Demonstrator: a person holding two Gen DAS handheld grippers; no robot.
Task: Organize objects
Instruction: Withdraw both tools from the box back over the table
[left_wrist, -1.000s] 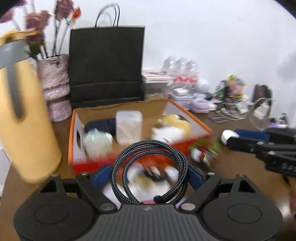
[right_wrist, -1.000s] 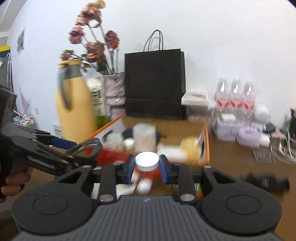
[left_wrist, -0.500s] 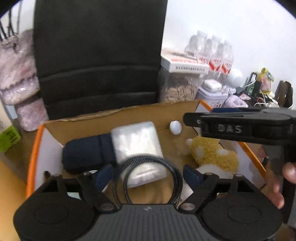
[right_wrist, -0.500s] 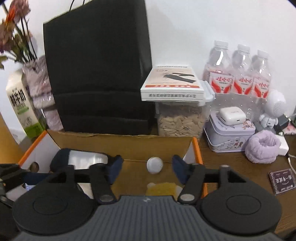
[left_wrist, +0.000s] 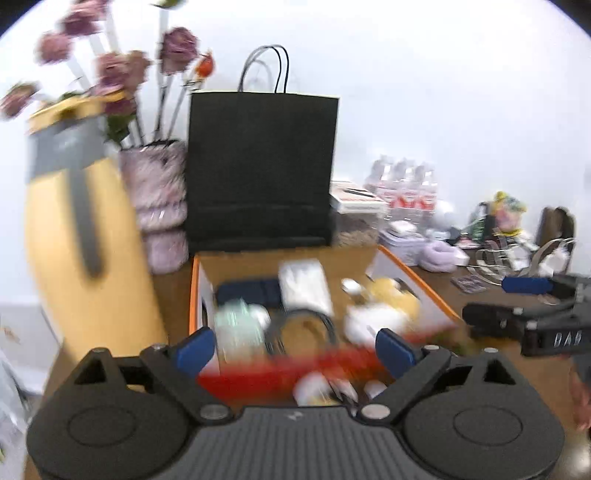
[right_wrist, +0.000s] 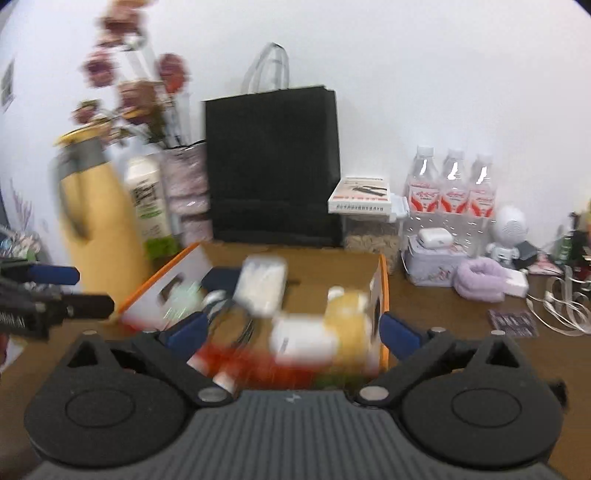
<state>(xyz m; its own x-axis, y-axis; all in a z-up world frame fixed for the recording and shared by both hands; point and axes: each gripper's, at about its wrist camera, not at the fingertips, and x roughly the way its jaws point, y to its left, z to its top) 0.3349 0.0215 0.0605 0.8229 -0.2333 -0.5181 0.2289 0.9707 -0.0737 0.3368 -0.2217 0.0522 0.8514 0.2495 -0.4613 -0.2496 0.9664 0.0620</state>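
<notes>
Mostly blurred orange-rimmed box (left_wrist: 413, 275), cluttered

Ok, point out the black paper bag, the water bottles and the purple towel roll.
black paper bag (right_wrist: 273, 162): right wrist view, middle of its front face.
water bottles (right_wrist: 452, 184): right wrist view, body of the middle bottle.
purple towel roll (right_wrist: 480, 278): right wrist view, its rounded side.

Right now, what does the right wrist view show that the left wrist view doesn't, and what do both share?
Only the right wrist view shows the milk carton beside the yellow jug, the white robot figurine and the white cables.

Only the left wrist view shows the wire stand at far right and loose items in front of the box's red front wall.

Both show the orange-edged cardboard box, the black paper bag, the flower vase, the water bottles and the purple scrunchie. Both grippers' fingers are opening, with nothing between them.
</notes>
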